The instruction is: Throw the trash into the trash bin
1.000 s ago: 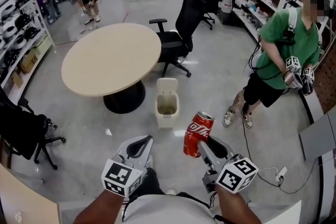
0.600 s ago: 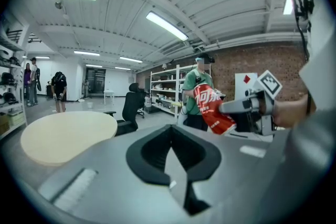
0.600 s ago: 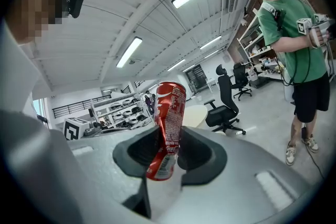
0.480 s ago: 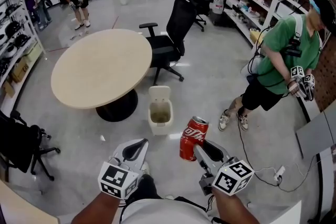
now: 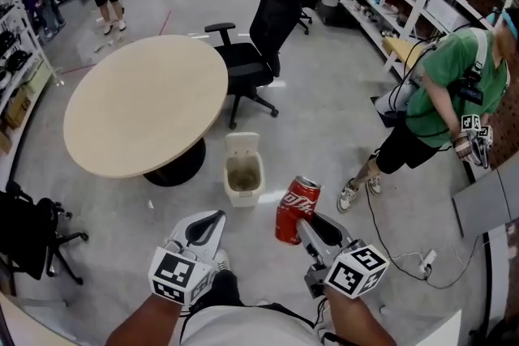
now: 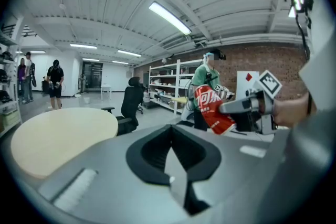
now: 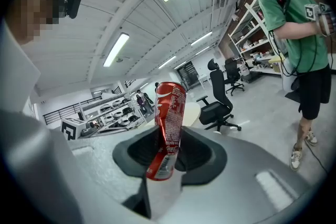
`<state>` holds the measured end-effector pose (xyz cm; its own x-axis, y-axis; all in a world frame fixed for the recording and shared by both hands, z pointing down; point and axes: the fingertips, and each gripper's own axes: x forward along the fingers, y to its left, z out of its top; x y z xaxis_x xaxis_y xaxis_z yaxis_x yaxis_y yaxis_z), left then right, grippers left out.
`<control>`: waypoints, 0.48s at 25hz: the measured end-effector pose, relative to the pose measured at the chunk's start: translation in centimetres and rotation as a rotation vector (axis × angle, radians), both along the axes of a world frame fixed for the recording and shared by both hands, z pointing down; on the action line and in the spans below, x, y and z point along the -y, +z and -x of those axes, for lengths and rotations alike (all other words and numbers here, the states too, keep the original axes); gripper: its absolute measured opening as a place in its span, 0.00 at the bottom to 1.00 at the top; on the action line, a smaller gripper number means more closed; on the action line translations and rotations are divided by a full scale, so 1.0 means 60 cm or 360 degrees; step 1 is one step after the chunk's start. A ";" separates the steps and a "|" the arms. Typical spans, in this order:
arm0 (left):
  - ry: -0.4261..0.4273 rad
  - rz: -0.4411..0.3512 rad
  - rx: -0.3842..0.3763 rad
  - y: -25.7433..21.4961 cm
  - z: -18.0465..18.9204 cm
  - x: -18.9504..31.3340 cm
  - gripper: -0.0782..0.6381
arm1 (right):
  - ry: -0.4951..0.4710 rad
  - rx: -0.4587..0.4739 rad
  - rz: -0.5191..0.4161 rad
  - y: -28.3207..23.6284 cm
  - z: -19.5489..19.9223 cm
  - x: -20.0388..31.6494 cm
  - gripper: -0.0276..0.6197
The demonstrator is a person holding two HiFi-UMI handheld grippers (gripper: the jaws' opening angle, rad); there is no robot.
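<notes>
A red soda can stands tilted between the jaws of my right gripper, which is shut on it. The right gripper view shows the can pinched at its lower end and leaning up to the right. A cream trash bin with its lid raised stands on the floor beside the round table, ahead and slightly left of the can. My left gripper hovers level with the right one, its jaws together and holding nothing. From the left gripper view, the can appears at the right.
A round beige table stands left of the bin, with a black office chair behind it. A person in a green shirt stands at the right near shelving. A cable lies on the floor at the right. Another black chair is at the left.
Both grippers have moved forward over the floor with the can still gripped. The table, bin and chair have shifted left in the head view, and the person in green has shifted right.
</notes>
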<state>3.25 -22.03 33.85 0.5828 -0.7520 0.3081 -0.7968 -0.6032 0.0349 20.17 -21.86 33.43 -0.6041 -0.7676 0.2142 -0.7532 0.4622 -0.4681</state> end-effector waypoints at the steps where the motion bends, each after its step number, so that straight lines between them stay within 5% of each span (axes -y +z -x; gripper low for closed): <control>1: 0.0007 0.0005 0.0000 0.004 0.003 0.012 0.12 | 0.0013 -0.0003 0.0009 0.004 0.001 0.012 0.23; 12: 0.0113 0.0064 -0.0015 0.036 0.052 0.140 0.12 | 0.0106 -0.0029 0.0089 0.034 0.050 0.133 0.23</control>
